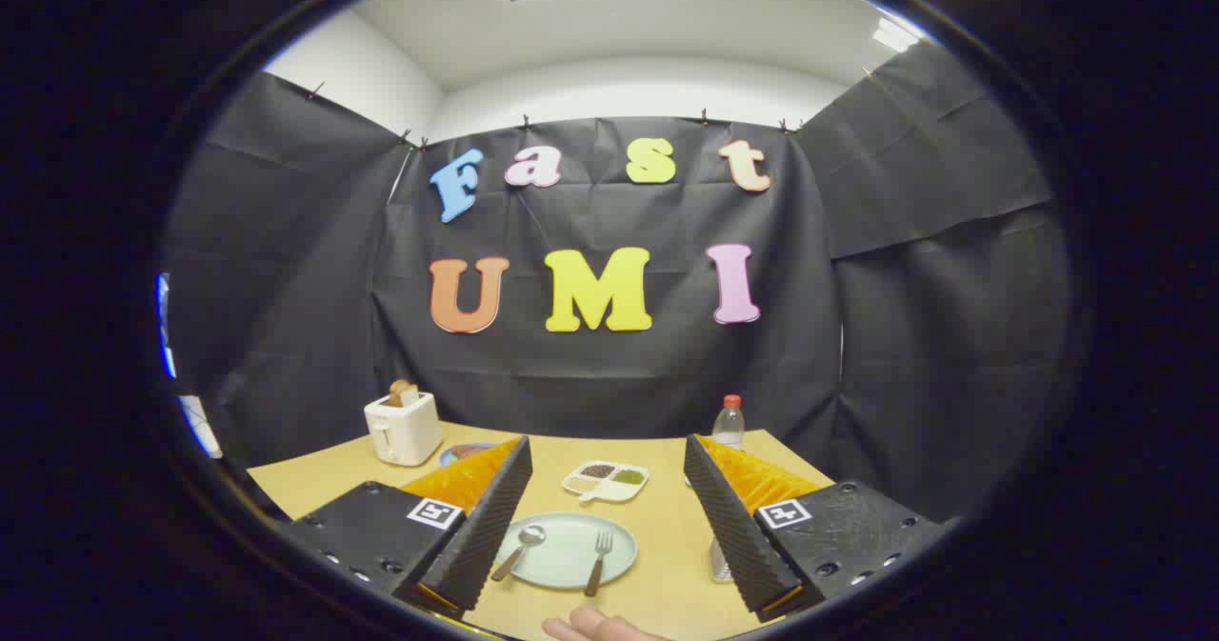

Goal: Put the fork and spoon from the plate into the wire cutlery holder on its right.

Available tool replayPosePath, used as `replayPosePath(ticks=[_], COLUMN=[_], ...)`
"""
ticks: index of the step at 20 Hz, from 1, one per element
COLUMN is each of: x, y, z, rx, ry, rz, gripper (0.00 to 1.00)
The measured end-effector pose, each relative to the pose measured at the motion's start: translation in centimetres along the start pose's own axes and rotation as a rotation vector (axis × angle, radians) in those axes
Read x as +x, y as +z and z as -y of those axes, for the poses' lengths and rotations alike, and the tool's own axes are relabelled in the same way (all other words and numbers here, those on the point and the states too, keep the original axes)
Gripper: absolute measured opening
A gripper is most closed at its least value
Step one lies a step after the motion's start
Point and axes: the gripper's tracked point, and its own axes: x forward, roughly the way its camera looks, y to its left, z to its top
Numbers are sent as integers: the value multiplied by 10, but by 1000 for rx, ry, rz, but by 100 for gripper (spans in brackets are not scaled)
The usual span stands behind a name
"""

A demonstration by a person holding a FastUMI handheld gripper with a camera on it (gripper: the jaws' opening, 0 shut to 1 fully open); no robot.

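A pale green plate [571, 565] lies on the wooden table between my two fingers. On it rest a spoon [519, 551] on the left side and a fork [598, 562] on the right side. My gripper [604, 527] hovers above the plate, open, with nothing between its fingers. The wire cutlery holder [719, 561] stands just right of the plate, mostly hidden behind my right finger [729, 522].
A white toaster [403, 427] with bread stands at the back left, a small blue plate [462, 452] beside it. A divided white dish [606, 480] of condiments sits beyond the green plate. A water bottle [729, 422] stands at the back right. A hand [595, 628] rests at the near table edge.
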Motion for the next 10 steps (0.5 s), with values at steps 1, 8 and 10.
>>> replayPosePath(ticks=[1,8,10], x=[0,-2,-1], y=[-2,4,2], z=[-9,-40,-41], rx=[7,-14,-31], ry=[11,0,-13], rz=[-10,9,4], gripper=[97,96,96])
